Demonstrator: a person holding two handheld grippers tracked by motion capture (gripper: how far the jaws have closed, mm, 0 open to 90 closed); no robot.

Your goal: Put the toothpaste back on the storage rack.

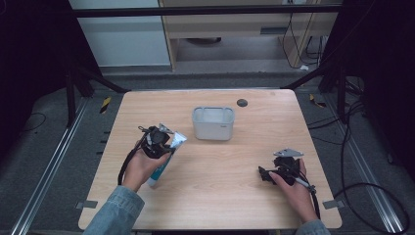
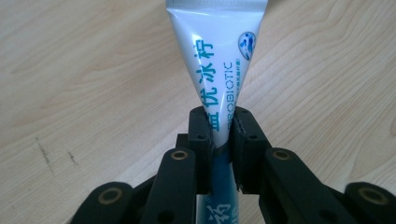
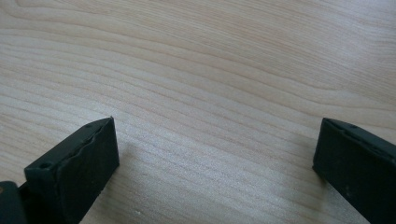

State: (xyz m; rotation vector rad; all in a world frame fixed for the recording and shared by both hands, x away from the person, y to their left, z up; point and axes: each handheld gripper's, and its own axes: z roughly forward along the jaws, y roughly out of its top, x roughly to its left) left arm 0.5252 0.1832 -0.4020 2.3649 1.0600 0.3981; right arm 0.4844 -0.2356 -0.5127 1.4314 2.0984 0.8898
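At the left side of the desk (image 1: 220, 191) my left gripper (image 2: 223, 122) has its fingers (image 2: 201, 135) clenched on the tube (image 2: 215, 65), pressing the white and teal body from both sides a little below its wide crimped end. In the high view the tube (image 1: 164, 164) hangs slanted under my left hand (image 1: 143, 165), its cap end low near the desk and its crimped end up toward the bin (image 1: 213, 123). I judge that the step in hand is to carry the tube to that grey bin, which stands open near the middle of the desk, apart from the tube. To do this well I would raise the tube until the cap end is clear of the wood and also higher than the bin rim, then move over the opening before I let go (the tube is soft, so a harder squeeze may only deform it; I would keep the present pressure). The slant matters: the low end should enter first. At the right, my right gripper (image 3: 215, 154) has its fingers (image 3: 81, 163) released and wide apart over bare desk, with nothing between them; I would leave it there, out of the path.
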